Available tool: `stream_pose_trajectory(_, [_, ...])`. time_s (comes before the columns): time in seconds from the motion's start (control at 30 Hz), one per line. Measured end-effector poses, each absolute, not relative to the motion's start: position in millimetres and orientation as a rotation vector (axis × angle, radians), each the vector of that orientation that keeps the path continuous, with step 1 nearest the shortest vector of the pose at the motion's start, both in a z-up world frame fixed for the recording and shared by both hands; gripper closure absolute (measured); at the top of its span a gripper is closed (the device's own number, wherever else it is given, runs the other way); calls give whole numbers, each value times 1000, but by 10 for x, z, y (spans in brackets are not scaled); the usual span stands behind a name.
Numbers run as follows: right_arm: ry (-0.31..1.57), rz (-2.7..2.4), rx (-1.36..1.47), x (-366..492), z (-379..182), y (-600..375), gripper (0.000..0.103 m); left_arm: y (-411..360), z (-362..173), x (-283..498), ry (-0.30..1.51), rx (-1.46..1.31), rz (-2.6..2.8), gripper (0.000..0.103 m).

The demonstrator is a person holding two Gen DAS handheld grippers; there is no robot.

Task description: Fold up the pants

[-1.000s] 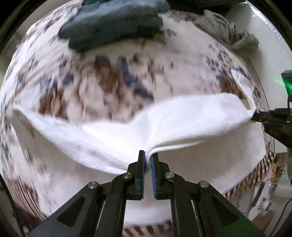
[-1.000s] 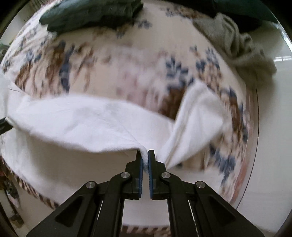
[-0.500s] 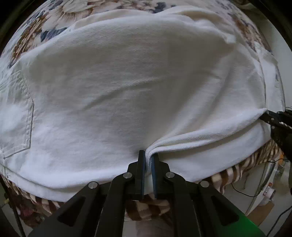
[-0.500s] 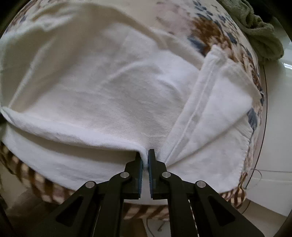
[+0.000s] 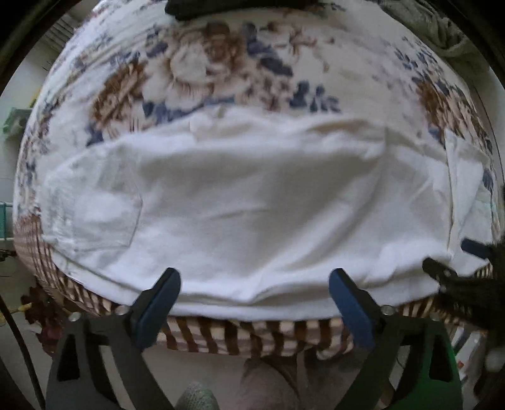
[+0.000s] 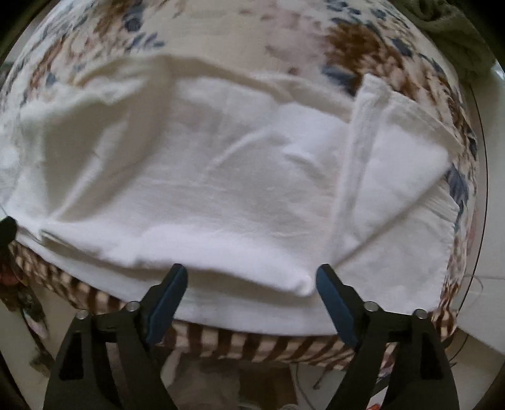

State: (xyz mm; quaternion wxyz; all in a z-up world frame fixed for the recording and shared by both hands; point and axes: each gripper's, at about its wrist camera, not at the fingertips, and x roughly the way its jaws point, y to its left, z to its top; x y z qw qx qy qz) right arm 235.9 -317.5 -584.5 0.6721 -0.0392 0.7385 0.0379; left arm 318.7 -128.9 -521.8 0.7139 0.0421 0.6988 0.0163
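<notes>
The left hand-held gripper (image 5: 254, 285) points down with its jaws opening wide, nothing pinched between them; the right hand-held gripper (image 6: 251, 280) likewise spreads, gripping nothing; beneath both, the white pants (image 5: 252, 202) lie folded near the front edge of the floral bed (image 5: 221, 63); a dark garment (image 5: 202, 8) rests at the far side.

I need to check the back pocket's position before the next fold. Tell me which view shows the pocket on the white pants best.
The left wrist view: the pocket lies flat on the white pants, its stitched outline visible though blurred. The right wrist view shows the pants' other end with a folded flap; no pocket can be made out there.
</notes>
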Motion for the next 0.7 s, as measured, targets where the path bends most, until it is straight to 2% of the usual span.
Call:
stream_pose_trajectory(0.3, [1652, -77, 74, 2621, -5689, -3718, 16, -1549, -5398, 3330, 1506, 94, 33, 5])
stream_pose_trajectory(0.7, [1651, -231, 212, 3316, -6190, -4274, 16, -1881, -5595, 3565, 1500, 144, 29, 5])
